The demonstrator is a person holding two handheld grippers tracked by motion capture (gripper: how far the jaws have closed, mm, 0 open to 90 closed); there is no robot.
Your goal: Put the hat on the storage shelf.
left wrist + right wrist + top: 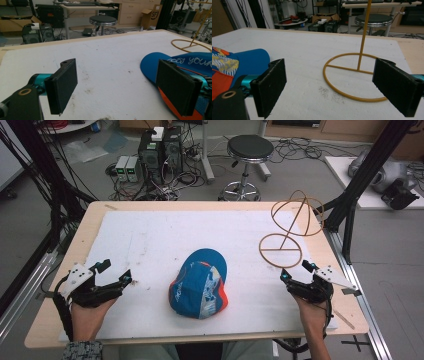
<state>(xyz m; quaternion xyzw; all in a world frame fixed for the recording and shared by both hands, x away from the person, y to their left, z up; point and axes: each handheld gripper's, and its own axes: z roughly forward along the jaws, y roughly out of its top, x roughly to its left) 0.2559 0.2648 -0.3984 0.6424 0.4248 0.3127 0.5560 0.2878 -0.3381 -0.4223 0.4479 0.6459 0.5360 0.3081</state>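
A blue cap (199,287) with orange and patterned panels lies on the white mat (150,245) in the middle, brim pointing away from me. A yellow wire stand (287,232) with a ring base and looped top rises at the right rear. My left gripper (114,272) rests open at the cap's left, apart from it; its own view has the cap (175,65) behind the right jaw. My right gripper (296,271) is open just in front of the stand's ring base (352,82), with the cap (239,65) at its left.
The mat covers most of a wooden table (95,212). Behind the table stand a black stool (248,150), computer boxes (159,150) and tangled cables on the floor. A black frame post (350,205) rises at the table's right rear corner.
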